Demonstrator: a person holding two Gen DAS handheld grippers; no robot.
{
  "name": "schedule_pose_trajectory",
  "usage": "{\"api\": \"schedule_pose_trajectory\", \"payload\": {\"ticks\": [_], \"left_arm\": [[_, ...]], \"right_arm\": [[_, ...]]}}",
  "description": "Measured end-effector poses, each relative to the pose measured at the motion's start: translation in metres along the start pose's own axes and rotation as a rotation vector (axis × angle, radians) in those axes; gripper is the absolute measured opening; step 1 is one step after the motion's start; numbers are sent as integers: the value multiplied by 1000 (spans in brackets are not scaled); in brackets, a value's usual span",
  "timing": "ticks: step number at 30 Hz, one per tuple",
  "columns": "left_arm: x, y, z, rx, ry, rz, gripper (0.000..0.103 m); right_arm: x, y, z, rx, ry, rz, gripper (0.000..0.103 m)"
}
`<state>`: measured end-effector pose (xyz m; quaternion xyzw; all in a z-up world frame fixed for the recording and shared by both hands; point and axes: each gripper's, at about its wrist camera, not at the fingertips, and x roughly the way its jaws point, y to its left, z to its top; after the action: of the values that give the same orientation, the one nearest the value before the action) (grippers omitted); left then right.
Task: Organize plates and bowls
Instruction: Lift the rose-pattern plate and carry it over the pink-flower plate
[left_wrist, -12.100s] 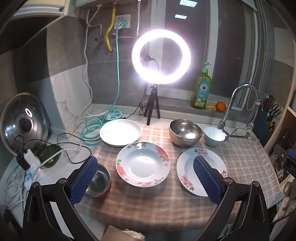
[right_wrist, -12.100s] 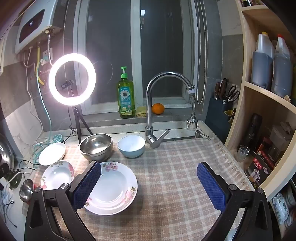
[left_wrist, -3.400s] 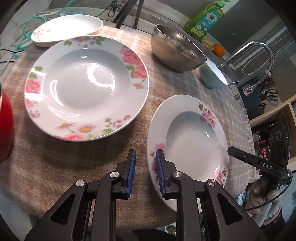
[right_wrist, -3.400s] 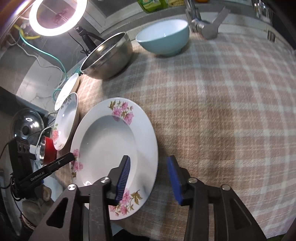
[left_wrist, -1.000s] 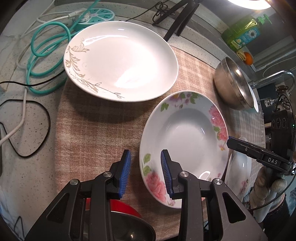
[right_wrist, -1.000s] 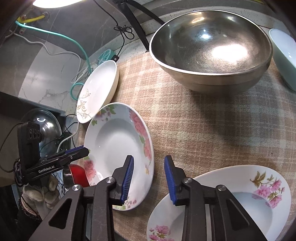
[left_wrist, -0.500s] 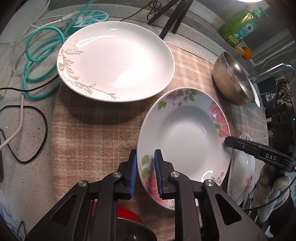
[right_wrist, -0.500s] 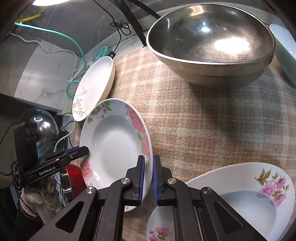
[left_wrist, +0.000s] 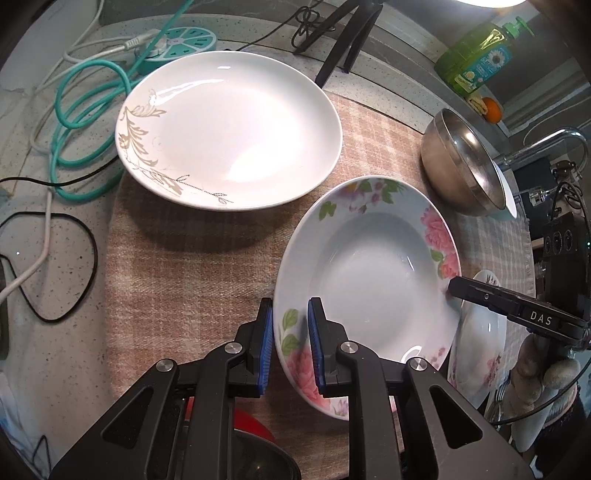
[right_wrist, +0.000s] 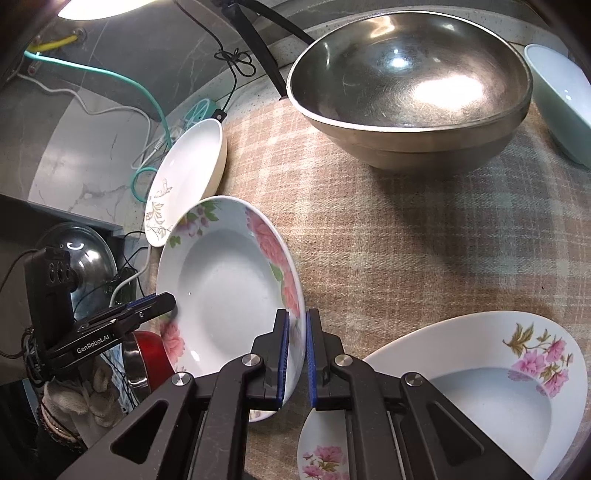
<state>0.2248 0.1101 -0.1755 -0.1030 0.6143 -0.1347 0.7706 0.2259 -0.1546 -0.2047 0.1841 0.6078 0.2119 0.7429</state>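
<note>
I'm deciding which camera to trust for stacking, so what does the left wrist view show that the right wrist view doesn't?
Only the left wrist view shows the green soap bottle, the orange and the faucet.

Only the right wrist view shows the pale blue bowl, the pot lid and most of the second floral plate.

Both show the floral plate pinched at opposite rims by the left tongs and right tongs, plus the white plate and steel bowl.

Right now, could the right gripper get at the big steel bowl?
Probably not yet. The right gripper is shut on the rose plate rim, as is the left gripper. The steel bowl sits beyond open cloth, unobstructed, but the plate must be released first.
</note>
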Motion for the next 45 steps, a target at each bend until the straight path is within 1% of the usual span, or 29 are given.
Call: {"api": "schedule_pose_trajectory", "payload": {"ticks": [5,13,24,33,40,45], "left_arm": [[-2,-2,2,-7,-6,-2,16],[-16,-10,2,-8,-30,-16,16],[-26,-45,-8,29,-53,-39,16],[-18,-88,-24,68,-49,-66,16],[-6,-121,-39,104,-31,-94,16],[7,-142,-47,129,-11,-109,16]], "right_arm": [[-5,-1,0,19,-10,12,8],[-22,-3,-3,37,-34,36,8],[-54,-14,-17,39,-62,51,8],[-88,-41,-37,56,-93,44,8],[-111,-74,-58,104,-109,27,8],[-118,-96,-74,141,-115,11,8]]}}
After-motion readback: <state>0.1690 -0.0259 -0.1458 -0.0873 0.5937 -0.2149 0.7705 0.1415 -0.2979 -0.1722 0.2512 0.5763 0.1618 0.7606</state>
